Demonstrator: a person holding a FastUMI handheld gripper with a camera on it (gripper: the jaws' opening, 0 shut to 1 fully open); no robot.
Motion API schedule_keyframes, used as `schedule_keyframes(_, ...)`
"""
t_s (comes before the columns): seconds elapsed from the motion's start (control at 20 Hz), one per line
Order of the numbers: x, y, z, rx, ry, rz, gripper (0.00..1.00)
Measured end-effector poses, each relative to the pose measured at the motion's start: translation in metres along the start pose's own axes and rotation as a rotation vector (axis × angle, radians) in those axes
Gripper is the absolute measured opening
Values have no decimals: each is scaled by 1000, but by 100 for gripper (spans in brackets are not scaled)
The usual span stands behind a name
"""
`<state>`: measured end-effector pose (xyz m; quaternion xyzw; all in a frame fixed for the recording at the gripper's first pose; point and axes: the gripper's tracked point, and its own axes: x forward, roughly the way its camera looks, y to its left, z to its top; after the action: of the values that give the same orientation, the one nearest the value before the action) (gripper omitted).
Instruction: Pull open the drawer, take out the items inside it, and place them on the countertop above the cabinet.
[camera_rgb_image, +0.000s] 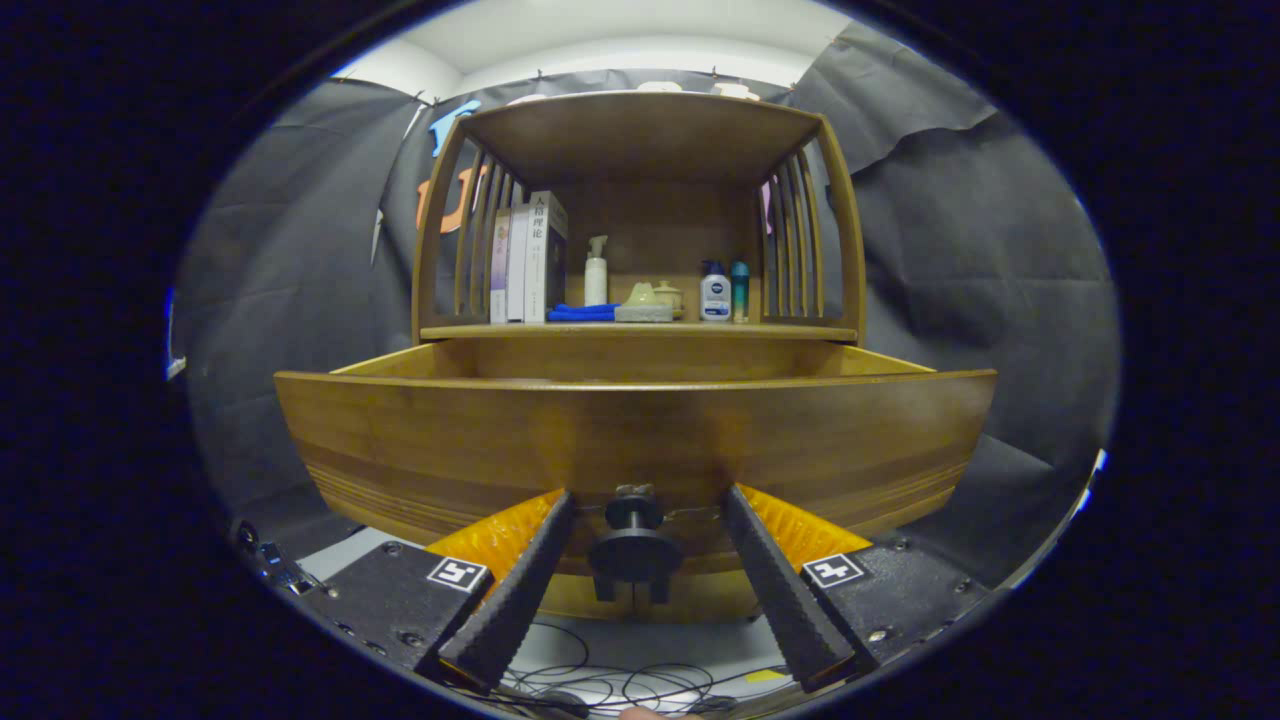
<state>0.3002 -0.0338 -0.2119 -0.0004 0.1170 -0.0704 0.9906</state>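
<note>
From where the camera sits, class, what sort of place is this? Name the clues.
Probably a staged recording booth, not a real home: black cloth walls the wooden cabinet, loose cables lie below, and the open hand-held gripper straddles the pulled-out drawer's knob.

Books (528, 258), spray bottle (596, 270), blue cloth (582, 313) and lotion bottle (715, 291) on shelf.

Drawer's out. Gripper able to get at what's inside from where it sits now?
Probably not yet. The gripper is open, fingers either side of the knob, low against the drawer front. That front stands between the fingers and the interior, whose contents are hidden. It would likely need to lift over.
</note>
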Motion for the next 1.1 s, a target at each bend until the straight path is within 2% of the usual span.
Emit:
schedule_keyframes(0.2, 27, 3, 10, 16, 16, 0, 100)
schedule_keyframes(0.8, 149, 6, 45, 47, 90, -9, 100)
schedule_keyframes(1.1, 186, 8, 51, 30, 105, -31, 100)
